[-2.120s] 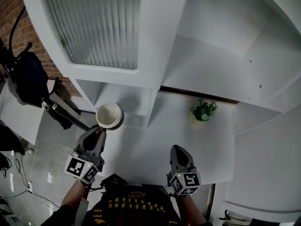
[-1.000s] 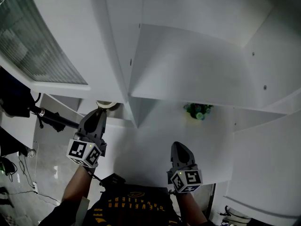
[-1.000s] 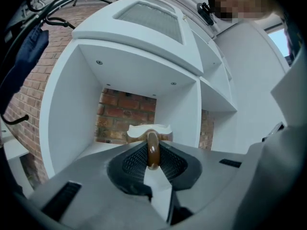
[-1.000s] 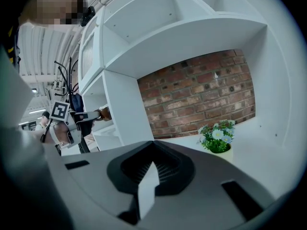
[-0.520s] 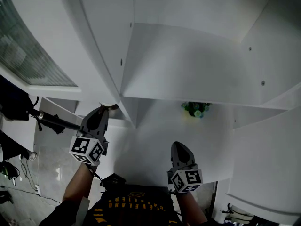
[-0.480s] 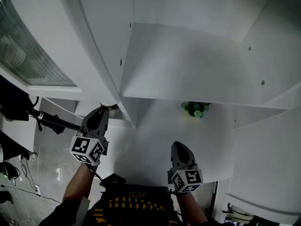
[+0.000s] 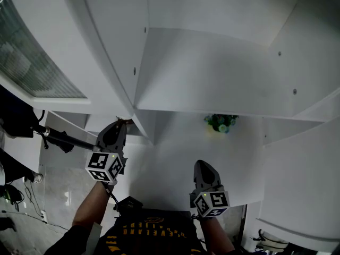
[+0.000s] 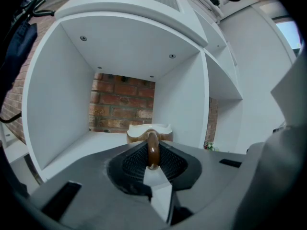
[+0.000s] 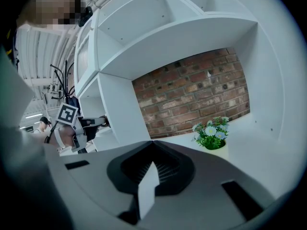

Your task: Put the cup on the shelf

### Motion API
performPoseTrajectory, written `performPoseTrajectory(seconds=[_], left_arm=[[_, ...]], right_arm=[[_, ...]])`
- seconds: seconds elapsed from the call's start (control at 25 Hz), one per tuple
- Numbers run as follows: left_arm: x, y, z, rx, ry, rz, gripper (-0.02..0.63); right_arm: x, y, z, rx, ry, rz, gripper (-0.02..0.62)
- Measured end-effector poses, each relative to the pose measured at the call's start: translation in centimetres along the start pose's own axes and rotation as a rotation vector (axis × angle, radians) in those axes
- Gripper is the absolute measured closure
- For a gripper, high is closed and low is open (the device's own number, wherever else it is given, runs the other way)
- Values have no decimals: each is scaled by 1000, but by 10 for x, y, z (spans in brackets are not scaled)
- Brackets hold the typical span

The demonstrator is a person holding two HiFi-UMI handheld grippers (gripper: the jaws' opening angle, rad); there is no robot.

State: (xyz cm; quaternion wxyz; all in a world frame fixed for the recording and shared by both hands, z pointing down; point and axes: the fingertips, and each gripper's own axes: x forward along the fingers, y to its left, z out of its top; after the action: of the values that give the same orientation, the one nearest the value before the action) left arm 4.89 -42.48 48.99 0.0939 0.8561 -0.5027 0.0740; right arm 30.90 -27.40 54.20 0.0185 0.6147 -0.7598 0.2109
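Observation:
The cup (image 8: 147,131) is cream with a brown handle (image 8: 152,149). It hangs inside the left shelf compartment (image 8: 57,123), just above that compartment's floor, with a brick wall behind it. My left gripper (image 8: 152,158) is shut on the handle. In the head view the left gripper (image 7: 121,122) reaches under the shelf board (image 7: 114,62), which hides nearly all of the cup. My right gripper (image 7: 202,167) stays back in front of the middle compartment. In the right gripper view, that gripper (image 9: 152,169) is shut with nothing in it.
A small potted plant (image 9: 211,136) with white and green flowers stands in the middle compartment (image 7: 220,122). A vertical divider (image 8: 178,114) separates the two compartments. A black stand and cables (image 7: 53,137) sit to the left of the shelf.
My left gripper has carried the cup forward into the left compartment, so the shelf board now hides the cup from the head view. The right gripper has stayed in place.

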Motion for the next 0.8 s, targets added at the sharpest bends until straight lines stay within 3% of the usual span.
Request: performPoseTrajectory(seconds=[0.44,0.8], left_arm=[[10,3,-4,58,40,29,557],[9,8,-15,44,92,17,551]], right_arm=[[-2,8,1,2,-4,4,591],[-7,19,-3,5,1,-3,591]])
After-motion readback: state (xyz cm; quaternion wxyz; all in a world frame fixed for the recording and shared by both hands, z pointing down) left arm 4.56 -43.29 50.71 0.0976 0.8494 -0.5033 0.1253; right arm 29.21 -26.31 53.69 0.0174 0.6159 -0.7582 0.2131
